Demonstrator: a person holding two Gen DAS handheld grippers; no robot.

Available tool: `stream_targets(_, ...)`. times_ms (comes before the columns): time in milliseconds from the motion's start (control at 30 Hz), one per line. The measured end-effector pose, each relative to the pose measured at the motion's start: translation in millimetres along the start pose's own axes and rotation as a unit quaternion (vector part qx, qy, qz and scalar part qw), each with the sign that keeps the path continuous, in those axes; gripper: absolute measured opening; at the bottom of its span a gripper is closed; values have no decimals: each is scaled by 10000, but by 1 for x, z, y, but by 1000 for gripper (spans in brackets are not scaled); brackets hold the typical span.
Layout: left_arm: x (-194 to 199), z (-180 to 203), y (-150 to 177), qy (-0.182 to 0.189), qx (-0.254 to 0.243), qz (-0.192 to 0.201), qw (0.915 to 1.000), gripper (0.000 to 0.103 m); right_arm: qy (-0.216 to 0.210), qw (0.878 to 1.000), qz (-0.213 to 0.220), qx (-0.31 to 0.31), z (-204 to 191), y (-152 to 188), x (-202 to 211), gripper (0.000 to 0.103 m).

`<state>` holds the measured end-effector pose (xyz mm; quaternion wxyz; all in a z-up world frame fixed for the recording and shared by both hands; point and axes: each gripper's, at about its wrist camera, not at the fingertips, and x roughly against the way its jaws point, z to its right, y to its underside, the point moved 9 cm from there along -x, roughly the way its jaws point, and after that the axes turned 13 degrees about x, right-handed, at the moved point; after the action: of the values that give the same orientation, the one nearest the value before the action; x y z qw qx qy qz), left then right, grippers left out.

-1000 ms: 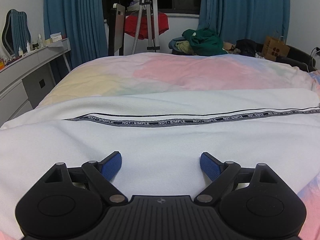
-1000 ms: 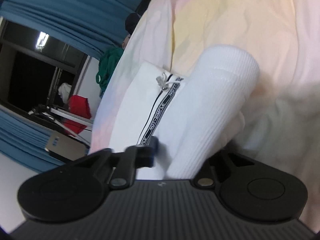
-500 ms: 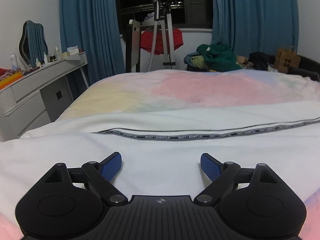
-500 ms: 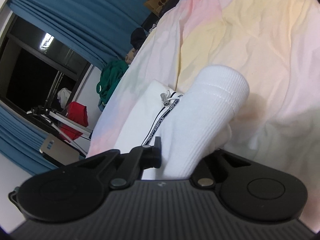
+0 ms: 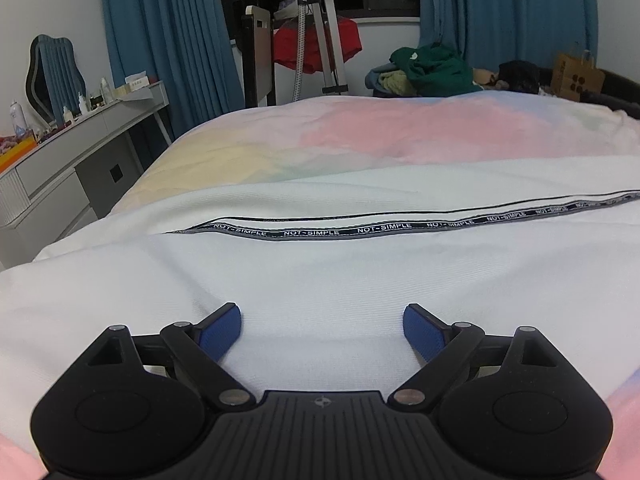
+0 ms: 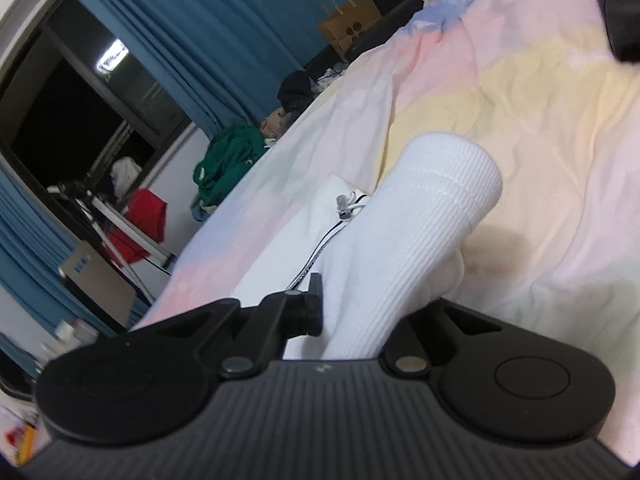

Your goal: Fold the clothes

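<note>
A white zip-up garment (image 5: pixel 320 272) with a black "NOT-SIMPLE" zipper tape (image 5: pixel 400 228) lies spread across the bed. My left gripper (image 5: pixel 322 330) is open and empty, low over the white fabric, blue pads (image 5: pixel 224 330) wide apart. In the right wrist view my right gripper (image 6: pixel 360 312) is shut on the garment's ribbed white cuff (image 6: pixel 436 216), which sticks out forward between the jaws. The zipper pull (image 6: pixel 346 206) and the garment's body (image 6: pixel 296 248) lie just behind it. The right finger is hidden by the fabric.
The bed has a pastel pink, yellow and blue cover (image 5: pixel 380 128). A grey dresser (image 5: pixel 80 152) stands at the left. Blue curtains (image 5: pixel 168 32), a tripod (image 5: pixel 320 24), a pile of green clothes (image 5: pixel 432 68) and a paper bag (image 5: pixel 576 78) are beyond the bed.
My left gripper has tilted up and drawn back a little, staying open. My right gripper has lifted and swung with the cuff held, showing more of the bed cover.
</note>
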<state>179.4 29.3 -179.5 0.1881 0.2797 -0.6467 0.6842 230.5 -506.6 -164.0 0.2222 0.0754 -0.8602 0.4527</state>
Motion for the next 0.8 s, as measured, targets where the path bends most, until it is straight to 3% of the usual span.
stream_targets(267,0,-4,-4,157,98,-66,9998,93,339,9955,294,831,-33,-12,14,8)
stream_targets(367,6,-7,-9,304,204,-80,9993,94,361,9876,708,1355,-73,-26,32,8)
stream_targets(467,24,-16,-24,372,448,199,9981,93,273,9698,1194,2110,-133,-33,54,8)
stream_targets(533,40,-27,-37,399,706,471,9956,94,159,9508,1458,2729,-180,-27,69,8)
stream_targets(600,57,-39,-50,425,963,742,9917,95,-101,9219,1704,3479,-234,-5,85,8)
stream_targets(700,78,-58,-65,430,1335,1072,9843,95,-541,8593,1907,4714,-310,56,102,8)
stream_targets(800,85,-78,-69,460,1721,1112,9777,95,-1073,8024,1603,5647,-351,145,101,8)
